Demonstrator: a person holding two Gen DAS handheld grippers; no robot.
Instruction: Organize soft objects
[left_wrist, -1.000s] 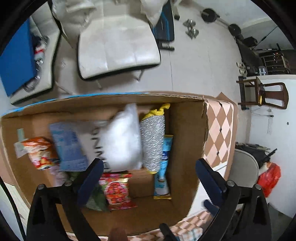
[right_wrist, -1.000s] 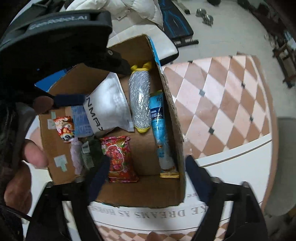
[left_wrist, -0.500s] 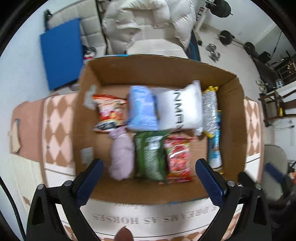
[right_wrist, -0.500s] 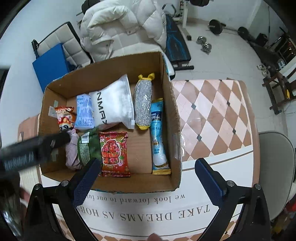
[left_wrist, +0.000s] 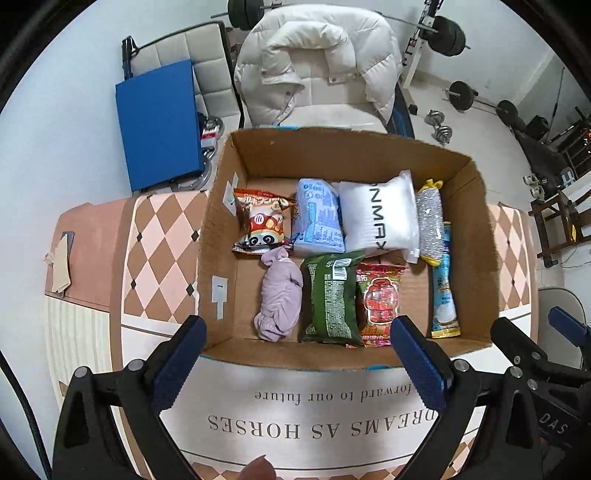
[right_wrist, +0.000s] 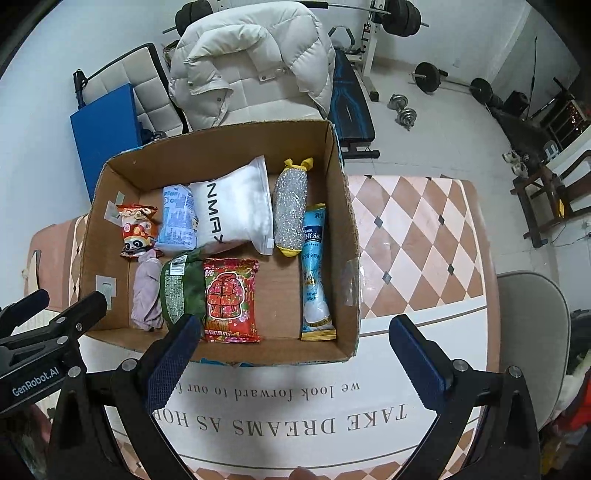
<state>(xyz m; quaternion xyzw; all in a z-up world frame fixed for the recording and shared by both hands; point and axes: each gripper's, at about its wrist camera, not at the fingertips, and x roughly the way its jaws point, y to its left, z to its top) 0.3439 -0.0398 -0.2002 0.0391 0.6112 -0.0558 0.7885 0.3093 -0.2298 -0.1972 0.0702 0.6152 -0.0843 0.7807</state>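
While I hold both tools above the near edge of the table, my left gripper (left_wrist: 299, 354) stands wide with nothing between its blue pads, and my right gripper (right_wrist: 295, 350) is spread just as wide and equally empty. Both hang over the white strip of the tablecloth (left_wrist: 317, 410) with its printed lettering, just short of the cardboard box (left_wrist: 343, 155).

That box sits open on the checkered cloth, and all the soft things lie inside it in two rough rows. Along the far row, from my left, a panda snack bag (left_wrist: 260, 225) touches a pale blue packet (left_wrist: 319, 221), which leans against a white pouch (left_wrist: 380, 218) with black letters. Just beside the pouch lies a silver mesh roll (left_wrist: 430, 225) with yellow ends, close to the right wall. In the near row, a lilac cloth bundle (left_wrist: 279, 299) lies beside a green packet (left_wrist: 330, 299), and this touches a red packet (left_wrist: 380, 302). A long blue-and-white tube pack (left_wrist: 445, 291) runs along the right wall, its far end tucked under the mesh roll.

From the right wrist view I see the left tool's black body at the lower left edge, near the box's left corner. Beyond the box, a white puffer jacket (right_wrist: 251, 62) drapes over a chair, and a blue board (right_wrist: 105, 129) leans beside it.
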